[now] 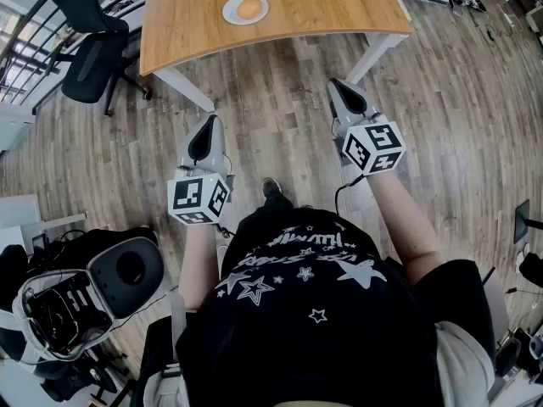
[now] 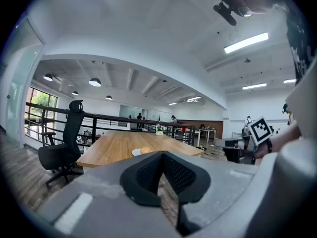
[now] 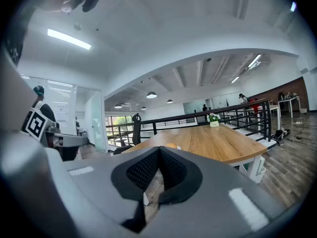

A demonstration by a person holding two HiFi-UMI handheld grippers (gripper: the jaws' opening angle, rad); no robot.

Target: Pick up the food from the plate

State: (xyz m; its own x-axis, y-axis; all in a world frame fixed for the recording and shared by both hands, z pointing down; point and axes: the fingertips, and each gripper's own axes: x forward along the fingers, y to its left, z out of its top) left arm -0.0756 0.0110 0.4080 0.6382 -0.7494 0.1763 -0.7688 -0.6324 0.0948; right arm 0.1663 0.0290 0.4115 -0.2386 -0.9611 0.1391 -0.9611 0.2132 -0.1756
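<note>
Food (image 1: 249,8) came to a single round, orange-brown piece, lying well ahead of both tools. Nearest, one person in a black star-printed shirt (image 1: 305,287) held two tools above the wooden floor (image 1: 280,100). The left hand-held gripper (image 1: 209,119) and the right hand-held gripper (image 1: 337,83) each had its jaws pressed together with nothing between them. At the lower left sat a heap of dark gear (image 1: 59,312), too tangled to make out. Farther on stood one wooden desk (image 1: 322,7), its far part cut off by the head view's top edge, with one black office chair (image 1: 89,58) at its left. On the desk sat one white plate (image 1: 231,13), the food resting on it. In the right gripper view the closed jaws hid nearly all of the plate, and only a sliver of food showed.
</note>
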